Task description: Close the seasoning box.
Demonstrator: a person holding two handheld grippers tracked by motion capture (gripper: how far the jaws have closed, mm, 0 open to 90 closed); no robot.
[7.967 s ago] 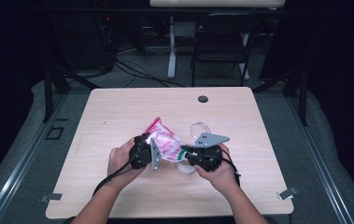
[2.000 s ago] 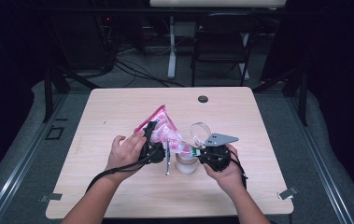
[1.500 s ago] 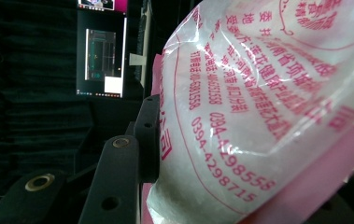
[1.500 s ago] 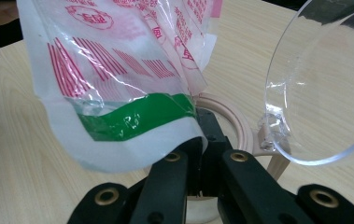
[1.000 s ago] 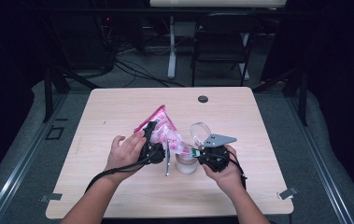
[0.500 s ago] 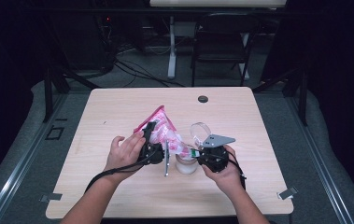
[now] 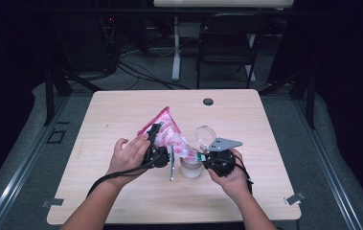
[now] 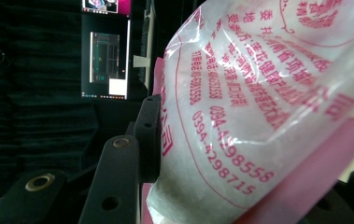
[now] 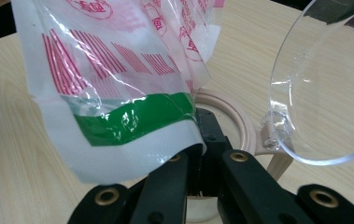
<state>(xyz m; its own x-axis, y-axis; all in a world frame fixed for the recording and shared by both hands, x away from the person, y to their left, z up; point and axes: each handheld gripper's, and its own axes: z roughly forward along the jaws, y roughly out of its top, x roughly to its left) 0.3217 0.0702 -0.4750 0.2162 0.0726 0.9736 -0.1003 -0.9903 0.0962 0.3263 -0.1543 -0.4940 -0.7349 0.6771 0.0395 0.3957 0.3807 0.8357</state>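
A pink and white plastic bag (image 7: 167,132) with red print hangs tilted above the table, its upper corner pointing away from me. My left gripper (image 7: 156,139) is shut on the bag's bulging body (image 8: 258,116), with one black jaw pressed into its side. My right gripper (image 7: 199,155) is shut on the bag's lower edge (image 9: 118,116) by a green strip, its jaws (image 9: 202,126) closed just over the mouth of a small pale jar (image 7: 191,168). The jar's rim (image 9: 242,116) lies under the bag's edge. Its clear hinged lid (image 7: 205,134) (image 9: 324,93) stands flipped open.
The light wooden table (image 7: 265,120) has a small black round disc (image 7: 208,101) near its far edge. A dark folding chair (image 7: 227,43) and cables are on the floor beyond. Both forearms come in over the table's near edge.
Since the earliest frame the bag has been raised and tipped up over the jar. Nothing has visibly moved over the last second.
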